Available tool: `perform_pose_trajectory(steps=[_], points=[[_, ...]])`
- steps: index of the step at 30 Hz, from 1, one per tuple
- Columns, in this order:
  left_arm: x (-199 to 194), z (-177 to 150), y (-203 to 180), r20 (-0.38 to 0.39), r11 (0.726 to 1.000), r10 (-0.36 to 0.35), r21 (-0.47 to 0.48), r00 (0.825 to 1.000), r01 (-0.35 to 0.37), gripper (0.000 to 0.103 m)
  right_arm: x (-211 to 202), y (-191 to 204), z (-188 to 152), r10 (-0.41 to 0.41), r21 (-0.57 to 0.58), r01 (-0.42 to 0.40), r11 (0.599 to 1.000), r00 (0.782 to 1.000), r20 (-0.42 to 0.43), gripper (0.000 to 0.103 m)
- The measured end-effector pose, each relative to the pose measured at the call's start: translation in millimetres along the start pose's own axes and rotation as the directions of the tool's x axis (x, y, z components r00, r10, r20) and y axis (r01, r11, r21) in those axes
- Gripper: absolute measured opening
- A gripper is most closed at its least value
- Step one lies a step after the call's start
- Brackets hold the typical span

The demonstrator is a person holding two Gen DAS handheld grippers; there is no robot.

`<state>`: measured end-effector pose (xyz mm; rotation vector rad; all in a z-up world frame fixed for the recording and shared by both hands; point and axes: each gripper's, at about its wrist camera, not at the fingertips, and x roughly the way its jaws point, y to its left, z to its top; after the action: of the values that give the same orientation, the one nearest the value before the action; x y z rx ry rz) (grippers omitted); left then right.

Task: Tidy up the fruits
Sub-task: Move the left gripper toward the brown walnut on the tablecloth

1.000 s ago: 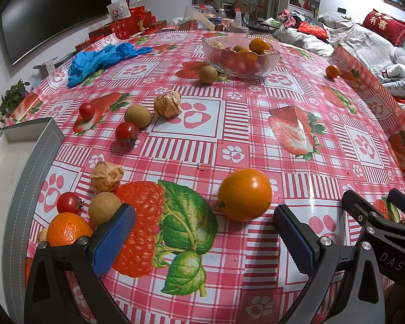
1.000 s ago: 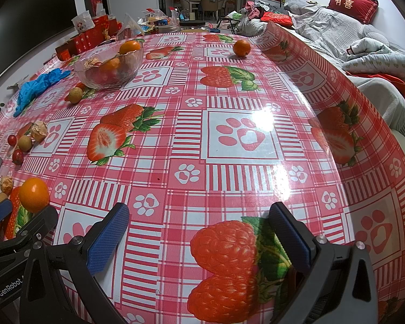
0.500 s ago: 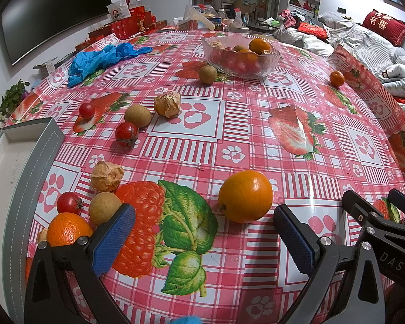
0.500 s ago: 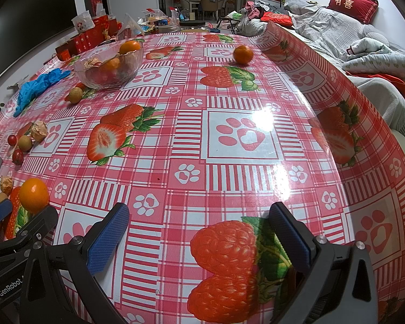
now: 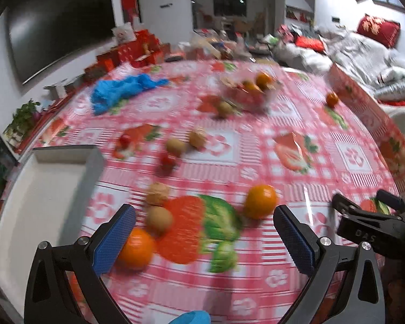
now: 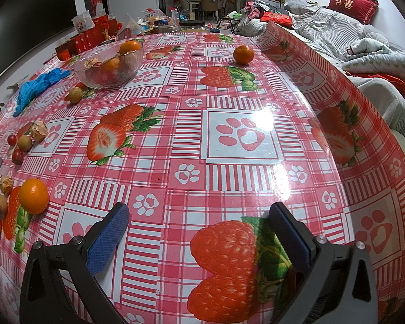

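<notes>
Fruit lies loose on a red checked tablecloth. My left gripper is open and empty above the near edge. An orange lies just ahead of its right finger, another orange by its left finger, with a brown round fruit beside it. The view is blurred. A glass bowl at the far side holds oranges and red fruit. My right gripper is open and empty over bare cloth. A lone orange sits far back.
A grey tray stands at the left. Small tomatoes, brown fruits and papery husked fruits are scattered mid-left. Blue gloves lie far left. The cloth's right edge curls up by a bed.
The left gripper has swung up and to the left with motion blur; the tray and near-left fruits now sit more central. The right gripper has not moved.
</notes>
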<state>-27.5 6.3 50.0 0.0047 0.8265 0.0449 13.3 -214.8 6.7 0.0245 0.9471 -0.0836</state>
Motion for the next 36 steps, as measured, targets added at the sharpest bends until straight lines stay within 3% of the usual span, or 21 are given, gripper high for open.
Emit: perform_pose_trajectory(steps=[2,3,5,7,9,11,12,17,23,34,36], points=[[7,-1,16,-0.037,0.999,-0.034,-0.031,0.999,0.033,0.102,0,-2,0,0.0,0.0,0.0,1.0,1.0,0.0,0.103],[17,-3,23,-0.094,0.996,-0.071,-0.053,0.993,0.067,0.102,0,3,0,0.0,0.0,0.0,1.0,1.0,0.0,0.103],[18,-4,24,-0.087,0.999,-0.036,-0.022,0.996,0.035,0.102,0,3,0,0.0,0.0,0.0,1.0,1.0,0.0,0.103],[15,-6,17,-0.078,0.997,-0.071,0.003,0.994,0.071,0.102,1,3,0,0.0,0.0,0.0,1.0,1.0,0.0,0.103],[8,-5,5,-0.072,0.985,-0.171,0.025,0.983,0.173,0.102,0,1,0,0.0,0.0,0.0,1.0,1.0,0.0,0.103],[1,-6,-5,-0.098,0.96,-0.274,0.032,0.957,0.278,0.102,1,4,0,0.0,0.0,0.0,1.0,1.0,0.0,0.103],[-2,-6,-8,-0.093,0.957,-0.284,0.036,0.954,0.289,0.102,1,4,0,0.0,0.0,0.0,1.0,1.0,0.0,0.103],[-25,-13,10,-0.044,0.963,-0.265,0.041,0.963,0.266,0.102,0,-1,0,-0.001,0.0,0.001,1.0,1.0,0.0,0.103],[-17,-32,50,-0.09,0.984,-0.176,-0.02,0.98,0.175,0.102,0,-2,0,-0.001,0.0,0.001,1.0,1.0,0.0,0.103],[9,-58,32,-0.198,0.994,-0.1,0.023,0.975,0.107,0.102,1,5,0,-0.001,0.0,0.001,1.0,1.0,0.0,0.103],[8,-64,32,-0.176,0.996,-0.079,0.036,0.981,0.087,0.102,0,3,0,-0.001,0.0,0.001,1.0,1.0,0.0,0.103]])
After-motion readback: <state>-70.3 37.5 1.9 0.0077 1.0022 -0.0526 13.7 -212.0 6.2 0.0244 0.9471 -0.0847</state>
